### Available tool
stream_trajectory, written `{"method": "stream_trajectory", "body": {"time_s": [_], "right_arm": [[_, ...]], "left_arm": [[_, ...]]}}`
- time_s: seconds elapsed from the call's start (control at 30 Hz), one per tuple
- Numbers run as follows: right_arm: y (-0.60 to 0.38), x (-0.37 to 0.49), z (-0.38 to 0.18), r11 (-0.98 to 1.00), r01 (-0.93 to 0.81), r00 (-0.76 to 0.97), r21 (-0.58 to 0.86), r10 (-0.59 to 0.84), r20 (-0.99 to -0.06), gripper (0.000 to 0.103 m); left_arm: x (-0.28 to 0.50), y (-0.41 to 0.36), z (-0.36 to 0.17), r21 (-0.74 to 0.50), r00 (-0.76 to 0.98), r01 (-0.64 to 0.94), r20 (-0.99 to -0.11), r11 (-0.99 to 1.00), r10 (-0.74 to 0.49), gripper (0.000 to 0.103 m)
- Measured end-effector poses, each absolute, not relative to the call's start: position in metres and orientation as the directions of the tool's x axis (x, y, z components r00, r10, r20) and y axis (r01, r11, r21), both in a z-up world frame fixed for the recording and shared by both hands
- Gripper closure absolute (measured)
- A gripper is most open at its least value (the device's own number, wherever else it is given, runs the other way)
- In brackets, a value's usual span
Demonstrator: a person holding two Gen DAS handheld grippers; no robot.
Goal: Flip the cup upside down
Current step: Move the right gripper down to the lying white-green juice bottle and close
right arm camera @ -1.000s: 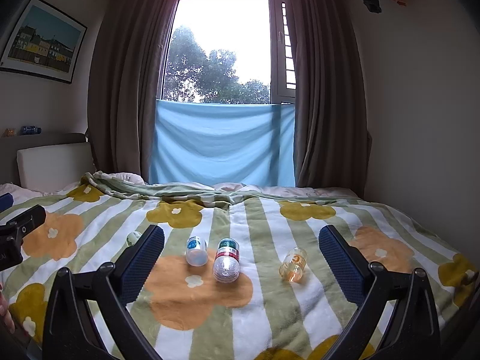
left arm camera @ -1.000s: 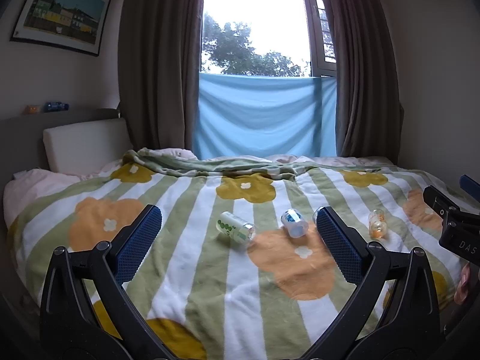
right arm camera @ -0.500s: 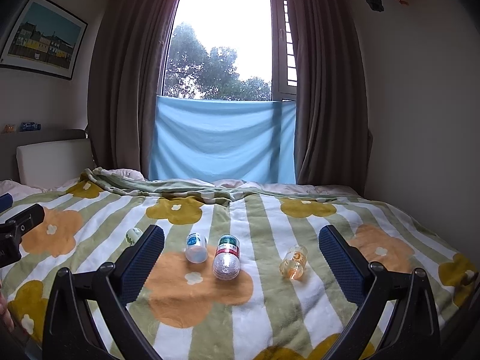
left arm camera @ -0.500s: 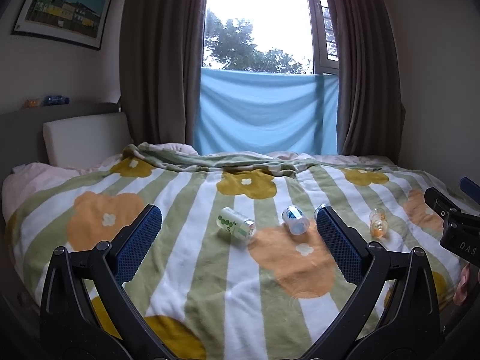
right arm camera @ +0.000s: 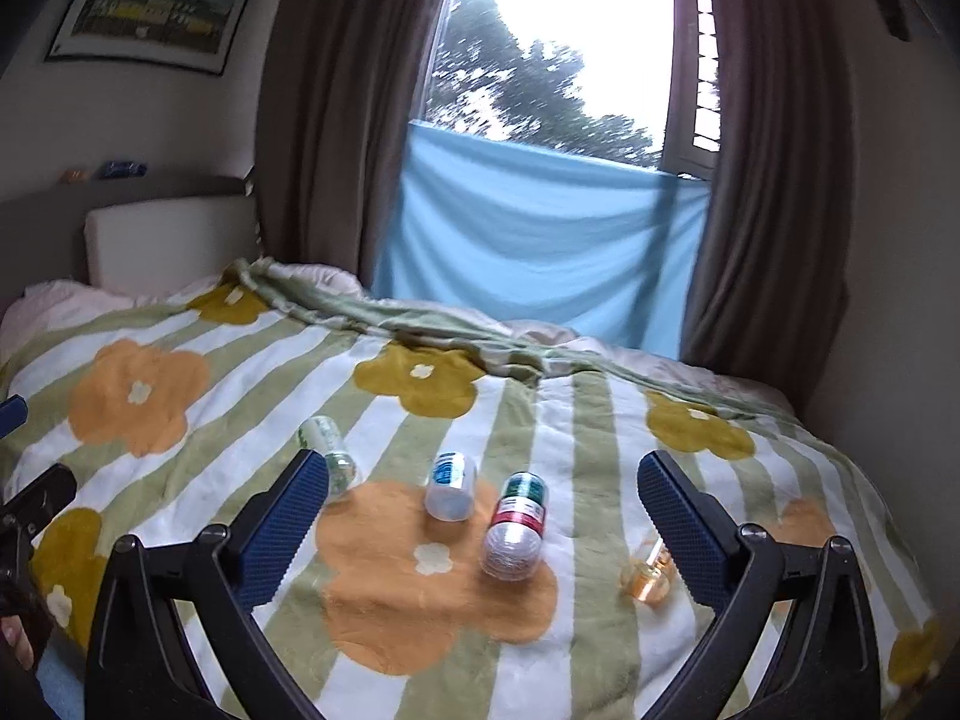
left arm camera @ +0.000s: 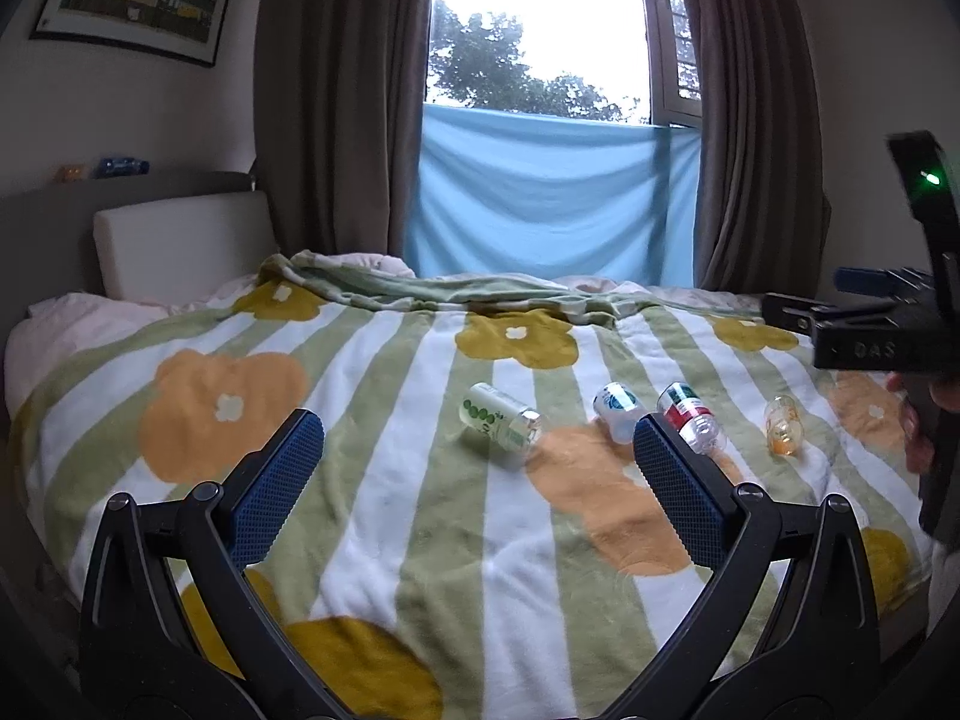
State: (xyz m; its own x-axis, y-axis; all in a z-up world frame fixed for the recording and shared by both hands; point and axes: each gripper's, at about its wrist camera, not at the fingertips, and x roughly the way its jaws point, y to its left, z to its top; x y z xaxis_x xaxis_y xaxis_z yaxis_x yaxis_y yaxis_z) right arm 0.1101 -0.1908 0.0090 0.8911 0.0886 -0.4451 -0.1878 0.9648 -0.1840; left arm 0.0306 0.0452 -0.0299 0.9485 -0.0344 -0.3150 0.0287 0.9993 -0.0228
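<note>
Both tongs, left (left arm camera: 477, 462) and right (right arm camera: 483, 501), are wide open and hold nothing. The cups (right arm camera: 515, 527) lie on a soft bed (right arm camera: 420, 618); one could roll away or tip when flipped.

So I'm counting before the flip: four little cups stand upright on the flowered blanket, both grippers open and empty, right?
Not quite: in the right wrist view the cups lie on their sides. The rest holds: four on the blanket, left gripper and right gripper open and empty.

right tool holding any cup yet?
No. The right tool is open and empty above the blanket, and the red-banded cup lies on its side, untouched.
</note>
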Motion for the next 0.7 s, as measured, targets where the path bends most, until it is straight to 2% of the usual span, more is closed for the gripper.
{"method": "stream_trajectory", "body": {"time_s": [0.13,0.27,0.37,0.5,0.7], "right_arm": [[-0.155,0.188,-0.007,0.913,-0.381,0.751,-0.148,0.212,-0.625,0.0],[-0.114,0.257,-0.035,0.886,-0.452,0.632,-0.103,0.237,-0.738,0.0],[-0.089,0.296,-0.059,0.875,-0.475,0.556,-0.092,0.218,-0.802,0.001],[-0.058,0.34,-0.098,0.863,-0.498,0.448,-0.086,0.171,-0.878,0.008],[-0.03,0.375,-0.145,0.848,-0.518,0.35,-0.109,0.094,-0.932,0.016]], "left_arm": [[0.039,0.062,-0.042,-0.032,0.937,0.015,-0.348,0.999,-0.025,0.0],[0.049,0.075,-0.057,-0.031,0.922,0.006,-0.387,1.0,-0.017,0.0],[0.058,0.084,-0.068,-0.035,0.912,0.007,-0.409,0.999,-0.021,0.0],[0.068,0.092,-0.08,-0.045,0.901,0.014,-0.434,0.999,-0.032,0.0],[0.083,0.1,-0.098,-0.074,0.877,0.024,-0.477,0.997,-0.057,0.0]]}}
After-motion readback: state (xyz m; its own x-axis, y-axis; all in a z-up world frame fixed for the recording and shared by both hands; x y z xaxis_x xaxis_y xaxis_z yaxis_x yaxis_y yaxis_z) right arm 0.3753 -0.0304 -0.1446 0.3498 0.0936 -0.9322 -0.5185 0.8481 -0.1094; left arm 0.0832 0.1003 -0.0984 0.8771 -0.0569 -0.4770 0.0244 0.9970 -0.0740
